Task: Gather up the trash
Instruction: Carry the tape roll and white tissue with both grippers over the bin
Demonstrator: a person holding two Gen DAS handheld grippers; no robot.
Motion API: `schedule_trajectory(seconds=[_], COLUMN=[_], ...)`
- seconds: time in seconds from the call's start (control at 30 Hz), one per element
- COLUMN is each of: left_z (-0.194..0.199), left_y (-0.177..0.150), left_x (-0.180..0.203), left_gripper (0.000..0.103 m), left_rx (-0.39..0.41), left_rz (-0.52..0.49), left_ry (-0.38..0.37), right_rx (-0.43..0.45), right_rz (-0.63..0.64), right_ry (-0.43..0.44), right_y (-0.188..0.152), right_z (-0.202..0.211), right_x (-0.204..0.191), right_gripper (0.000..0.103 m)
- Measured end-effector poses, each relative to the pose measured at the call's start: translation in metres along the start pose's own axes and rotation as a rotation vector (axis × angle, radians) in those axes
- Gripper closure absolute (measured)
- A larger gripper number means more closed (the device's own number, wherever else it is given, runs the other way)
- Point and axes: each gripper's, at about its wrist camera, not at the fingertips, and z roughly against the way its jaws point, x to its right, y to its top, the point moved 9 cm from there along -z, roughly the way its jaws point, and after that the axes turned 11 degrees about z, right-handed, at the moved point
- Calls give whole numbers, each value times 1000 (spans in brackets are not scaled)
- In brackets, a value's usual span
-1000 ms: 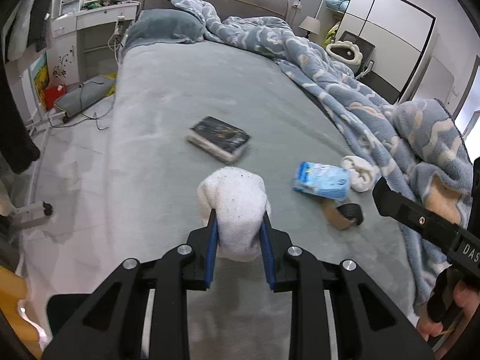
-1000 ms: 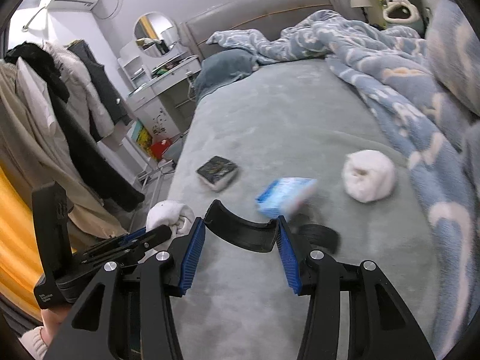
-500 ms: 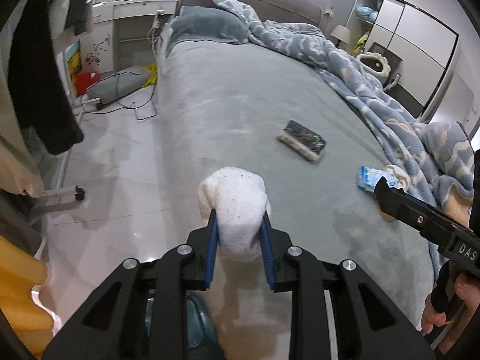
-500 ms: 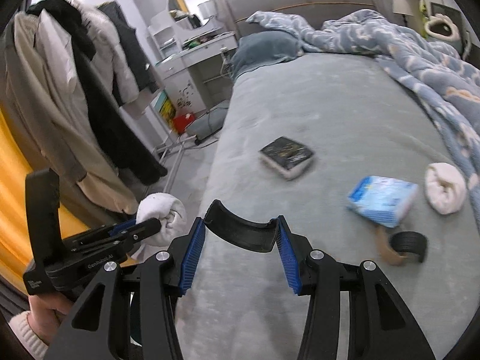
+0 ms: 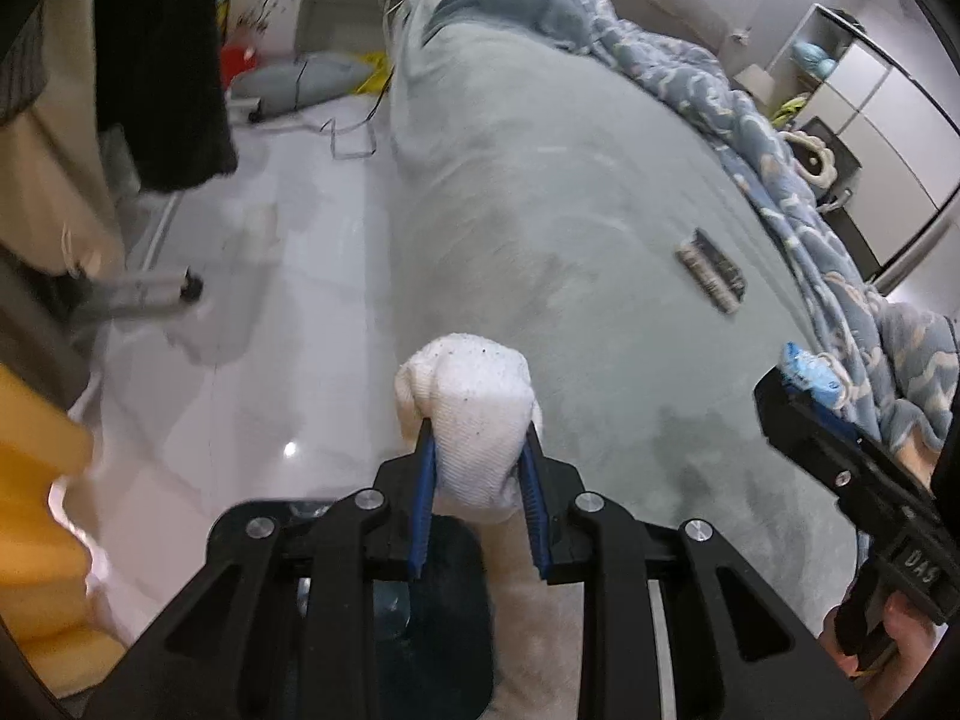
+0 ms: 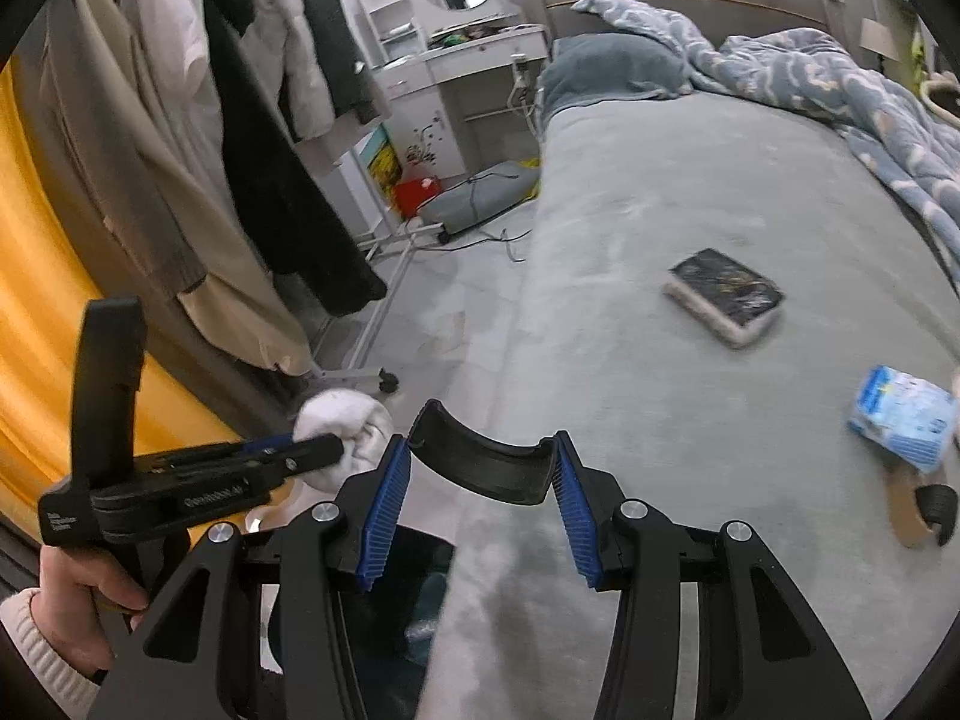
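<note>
Status: partway through. Left gripper is pinching a white wad of cloth between its blue pads; the wad bulges above and below the fingers, so the hold looks firm. Right gripper is clamped on a curved black plastic piece, which spans the gap between its pads edge to edge.

Both tools hang over the near edge of the bed, beside the floor. Directly beneath them a dark opening shows, with something bluish inside (probably the trash bin, though its rim is mostly hidden behind the gripper frames). The wad sits just above that opening in the left view, so dropping it in appears to be the step in hand; nothing released yet.

Left on the bed, well apart from both grippers: a blue-and-white packet, a brown roll of tape with a black piece touching the packet's near side, and a dark book-like block farther up the sheet (trash or not, cannot tell).

Judgement: two items in hand, at least two to fetch.
</note>
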Motion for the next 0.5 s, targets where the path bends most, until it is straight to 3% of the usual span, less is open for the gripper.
schedule_trajectory(seconds=[0.33, 0.5], left_z=[-15, -25], left_y=[-19, -34], left_x=[-54, -76], left_gripper=[75, 75], left_rx=[-94, -168], left_rz=[-25, -32], left_ry=[113, 134], right_rx=[-58, -100], right_rz=[57, 68], right_ry=[66, 84], right_y=[-4, -8], right_z=[-38, -55], right_x=[-49, -64], right_gripper=[54, 54])
